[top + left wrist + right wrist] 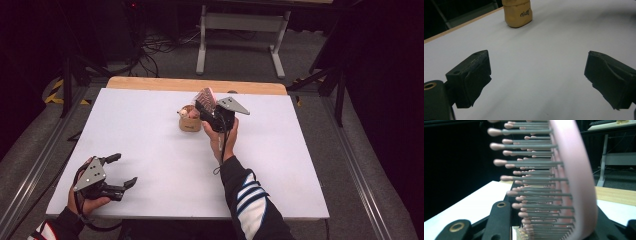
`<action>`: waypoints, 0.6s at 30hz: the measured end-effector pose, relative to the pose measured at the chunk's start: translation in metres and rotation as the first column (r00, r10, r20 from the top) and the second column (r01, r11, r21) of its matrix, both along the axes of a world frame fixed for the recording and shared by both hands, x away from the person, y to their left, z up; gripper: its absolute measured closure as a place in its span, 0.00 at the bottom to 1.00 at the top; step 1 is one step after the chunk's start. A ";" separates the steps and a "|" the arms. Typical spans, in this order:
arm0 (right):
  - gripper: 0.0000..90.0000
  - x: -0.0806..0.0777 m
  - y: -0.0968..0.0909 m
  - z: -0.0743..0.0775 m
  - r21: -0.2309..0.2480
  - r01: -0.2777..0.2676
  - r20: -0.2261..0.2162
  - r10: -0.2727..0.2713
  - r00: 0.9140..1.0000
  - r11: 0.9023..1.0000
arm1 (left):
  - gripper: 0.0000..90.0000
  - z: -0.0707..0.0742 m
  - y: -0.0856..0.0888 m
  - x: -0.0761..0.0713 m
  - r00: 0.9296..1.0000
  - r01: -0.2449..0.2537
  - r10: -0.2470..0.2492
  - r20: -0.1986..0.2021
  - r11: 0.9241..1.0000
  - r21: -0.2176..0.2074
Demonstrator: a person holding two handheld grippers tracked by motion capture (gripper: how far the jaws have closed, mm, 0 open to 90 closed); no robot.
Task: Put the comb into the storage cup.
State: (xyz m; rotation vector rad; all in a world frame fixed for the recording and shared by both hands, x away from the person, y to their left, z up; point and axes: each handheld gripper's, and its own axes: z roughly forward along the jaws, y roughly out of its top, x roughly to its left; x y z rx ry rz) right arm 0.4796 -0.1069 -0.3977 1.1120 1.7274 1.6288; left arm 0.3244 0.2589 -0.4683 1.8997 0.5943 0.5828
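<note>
My right gripper [207, 109] is shut on a pink hairbrush [205, 99] and holds it just above and to the right of a small tan cup [189, 123] near the table's far middle. In the right gripper view the hairbrush [564, 180] stands upright between the jaws, its grey bristles with pink tips pointing left. The cup holds some pale items I cannot make out. My left gripper [123, 171] rests at the table's near left corner, open with nothing between its jaws. Its own view looks across the bare white top toward the tan cup [517, 13].
The white tabletop [150, 150] has a wooden strip [195, 85] along its far edge. Beyond it a grey table frame [240, 35] and cables lie on the floor. Metal rails run along both sides of the table.
</note>
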 end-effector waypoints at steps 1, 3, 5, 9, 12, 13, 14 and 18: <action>0.69 0.000 0.000 -0.001 0.005 0.006 -0.004 -0.006 1.000 1.000 | 0.10 0.000 -0.001 0.000 1.000 -0.003 0.003 0.000 1.000 0.002; 0.69 -0.001 -0.001 -0.001 0.005 0.005 -0.007 -0.005 1.000 1.000 | 0.11 0.000 -0.001 0.000 1.000 -0.002 0.002 -0.001 1.000 0.002; 0.69 -0.003 -0.004 -0.003 -0.005 -0.001 -0.010 0.001 1.000 1.000 | 0.11 0.000 -0.003 -0.001 1.000 0.001 -0.001 0.002 1.000 0.006; 0.69 -0.006 -0.007 -0.007 -0.001 0.006 -0.022 -0.006 1.000 1.000 | 0.11 -0.001 -0.004 0.000 1.000 0.001 -0.001 -0.002 1.000 0.011; 0.68 -0.008 -0.007 -0.008 -0.026 0.004 -0.024 -0.005 1.000 1.000 | 0.11 0.000 -0.006 -0.001 1.000 0.000 0.000 0.000 1.000 0.017; 0.68 -0.009 -0.007 -0.008 -0.036 0.006 -0.023 -0.007 1.000 0.999 | 0.11 0.000 -0.007 -0.001 1.000 0.000 0.000 0.001 1.000 0.021; 0.68 -0.009 -0.007 -0.008 -0.044 0.006 -0.022 -0.007 1.000 0.999 | 0.11 0.000 -0.007 -0.001 1.000 0.001 -0.001 0.003 1.000 0.026; 0.66 -0.014 -0.007 -0.011 -0.071 0.047 -0.004 -0.047 0.999 0.996 | 0.11 -0.001 -0.009 -0.001 1.000 -0.001 0.001 -0.004 1.000 0.031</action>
